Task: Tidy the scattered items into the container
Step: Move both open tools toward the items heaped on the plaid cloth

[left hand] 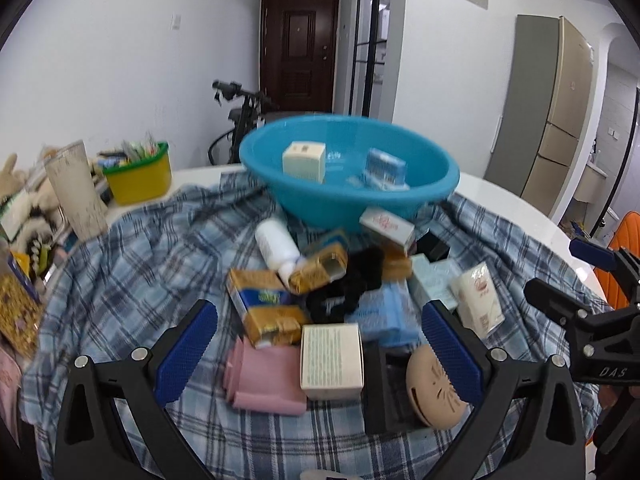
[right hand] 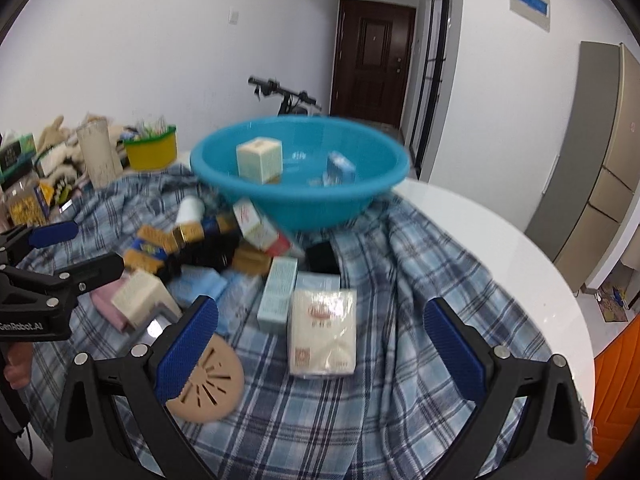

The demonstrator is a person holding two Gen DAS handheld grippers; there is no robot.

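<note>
A big round blue plastic bowl [left hand: 408,200] sits at the far side of the white desk [right hand: 500,248], on top of a blue checked cloth [right hand: 360,420]. It is the place where the little things should go. Two are already inside: a cream square box [left hand: 303,161] and a small blue packet [left hand: 385,168]. Many more lie in a heap on the cloth just in front of the bowl, so the job looks only just begun. The left gripper [left hand: 318,354] hangs above the pile with its jaws spread wide and nothing between them. A white box with tiny writing [left hand: 331,361] lies right below it, beside a folded pink cloth [left hand: 264,380] and a round tan disc with slits [left hand: 434,394]. The right gripper [right hand: 320,354] is also spread wide and empty. A white packet with red writing [right hand: 323,332] lies between its blue pads, so that may be the easy one to take.
</note>
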